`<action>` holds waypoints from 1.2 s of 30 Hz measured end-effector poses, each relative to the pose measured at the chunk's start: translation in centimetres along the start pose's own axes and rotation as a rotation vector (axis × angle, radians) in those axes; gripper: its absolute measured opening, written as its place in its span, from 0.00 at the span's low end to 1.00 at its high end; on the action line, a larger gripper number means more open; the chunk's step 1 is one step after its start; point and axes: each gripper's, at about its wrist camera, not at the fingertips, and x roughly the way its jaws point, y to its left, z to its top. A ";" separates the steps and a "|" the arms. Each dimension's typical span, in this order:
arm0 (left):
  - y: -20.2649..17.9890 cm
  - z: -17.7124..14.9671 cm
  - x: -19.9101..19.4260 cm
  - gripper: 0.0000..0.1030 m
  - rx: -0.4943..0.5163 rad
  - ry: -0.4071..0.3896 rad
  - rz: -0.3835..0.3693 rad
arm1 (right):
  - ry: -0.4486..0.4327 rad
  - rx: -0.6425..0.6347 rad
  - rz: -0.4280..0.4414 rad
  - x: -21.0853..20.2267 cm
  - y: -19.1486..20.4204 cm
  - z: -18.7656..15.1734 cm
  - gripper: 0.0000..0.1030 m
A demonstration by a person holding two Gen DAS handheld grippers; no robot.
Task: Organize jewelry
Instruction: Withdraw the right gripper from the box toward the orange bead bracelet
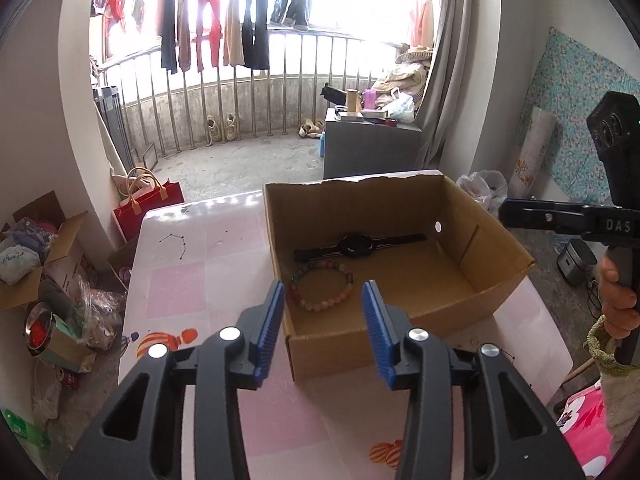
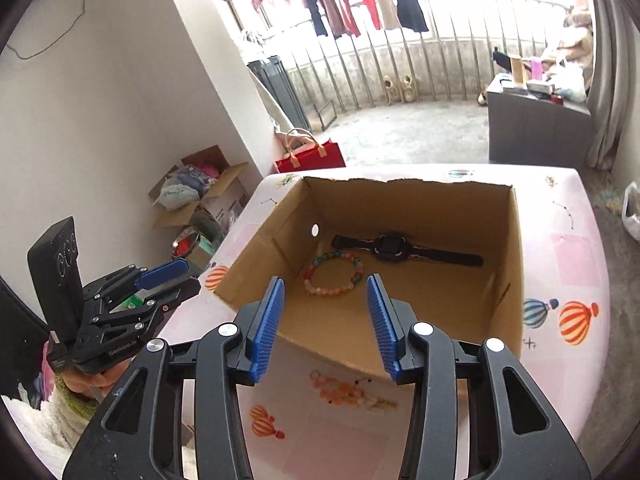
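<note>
Inside box (torn rim): bracelet, watch

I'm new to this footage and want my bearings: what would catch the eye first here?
First, the open cardboard box on the pink table, holding a black watch toward its far wall and a beaded bracelet just in front of it. Next, the blue fingers of the right gripper, open and empty at the box's near edge. A pale beaded piece lies on the table outside the box.
</note>
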 end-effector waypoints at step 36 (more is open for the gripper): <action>-0.8 -14.0 6.6 0.93 -0.078 0.264 0.152 | 0.220 -0.014 -0.398 6.9 -0.4 -17.8 0.92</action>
